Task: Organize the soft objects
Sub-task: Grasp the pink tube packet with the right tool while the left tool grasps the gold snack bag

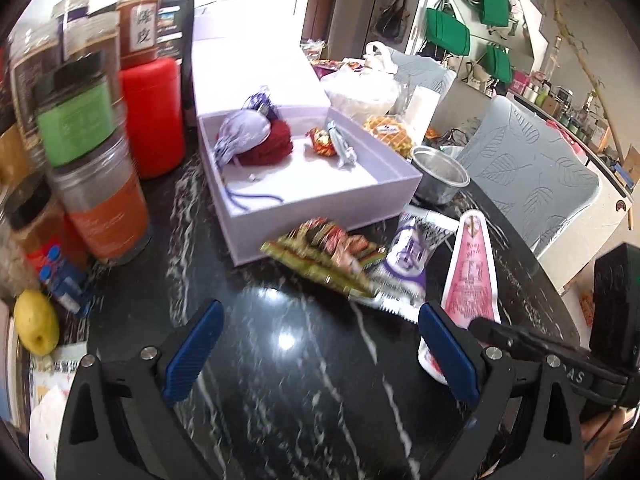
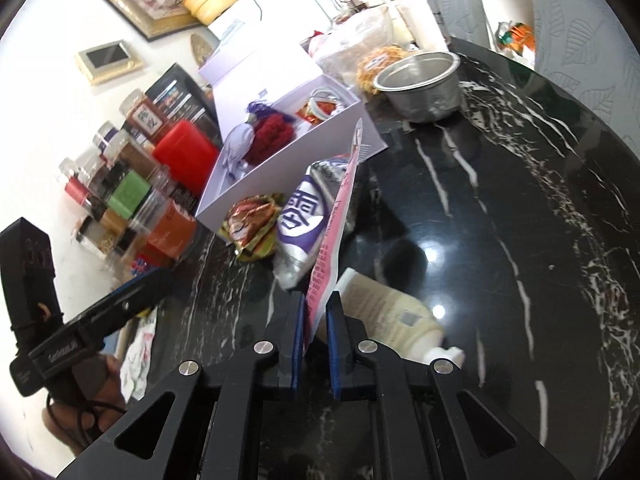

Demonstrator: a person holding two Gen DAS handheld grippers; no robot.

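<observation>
One pink packet is pinched edge-on between the nearly closed blue pads of the right gripper, its near end hidden in the jaws and its far tip rising toward the white box. In the left wrist view the same packet stands near the right pad, its lower end cut off behind that pad. The left gripper hangs wide open over bare black marble table, holding nothing.

Two more packets lie just left of the pink one: a purple-and-white packet, partly covered by it, and a red-green foil packet, blurred, touching the box's near wall.

Inside the box: a lavender drawstring pouch resting against a red yarn ball, and a small foil-wrapped item too blurred to identify.

Left of the box: a red canister and stacked spice jars, labels smeared. Right and farther: a steel bowl. A cream bottle lies near the right gripper, half hidden behind its finger.
</observation>
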